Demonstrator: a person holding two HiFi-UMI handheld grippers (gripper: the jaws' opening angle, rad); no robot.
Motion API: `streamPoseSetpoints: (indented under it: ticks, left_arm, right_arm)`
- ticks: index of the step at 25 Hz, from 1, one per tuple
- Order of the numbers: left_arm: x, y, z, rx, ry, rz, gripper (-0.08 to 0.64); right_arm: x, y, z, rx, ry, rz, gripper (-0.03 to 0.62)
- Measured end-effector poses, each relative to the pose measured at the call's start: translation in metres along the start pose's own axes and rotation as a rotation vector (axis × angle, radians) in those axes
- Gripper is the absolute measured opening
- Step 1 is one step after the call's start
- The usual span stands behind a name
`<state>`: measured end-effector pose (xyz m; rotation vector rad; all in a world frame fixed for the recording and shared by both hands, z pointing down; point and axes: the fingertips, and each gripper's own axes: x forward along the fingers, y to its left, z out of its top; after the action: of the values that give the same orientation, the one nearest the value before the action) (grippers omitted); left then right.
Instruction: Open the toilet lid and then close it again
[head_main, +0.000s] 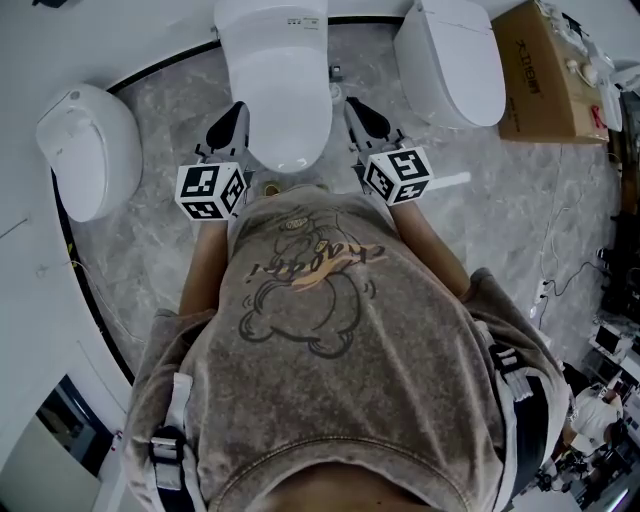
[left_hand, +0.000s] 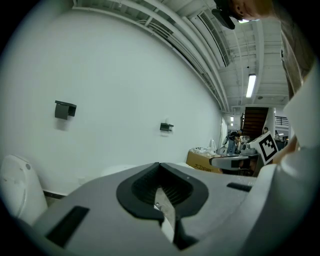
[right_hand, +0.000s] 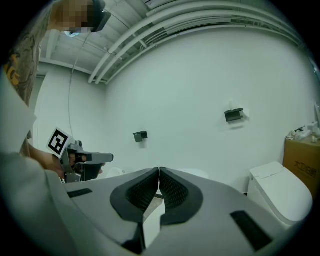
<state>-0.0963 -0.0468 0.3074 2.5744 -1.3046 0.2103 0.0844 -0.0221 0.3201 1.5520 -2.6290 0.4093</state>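
The toilet lid (head_main: 275, 90) lies flat and shut straight ahead of the person, its long axis running away from them and its rounded front edge nearest. The left gripper (head_main: 238, 112) sits just beside the lid's left flank. The right gripper (head_main: 352, 104) is slightly off the right flank, so the left looks nearer. Both pairs of jaws are pressed together, holding nothing. A second toilet (head_main: 88, 150) at left, a third toilet (head_main: 450, 60) at right and a cardboard box (head_main: 545, 70) stand well apart. Nothing blocks the front edge.
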Motion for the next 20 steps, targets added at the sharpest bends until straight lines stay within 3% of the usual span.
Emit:
streamPoseSetpoints:
  ticks: [20]
  left_arm:
    - [-0.010,-0.004,-0.002,-0.031,0.007,0.019,0.009]
  right_arm:
    - [0.007,0.014,0.001,-0.029,0.018,0.096,0.028]
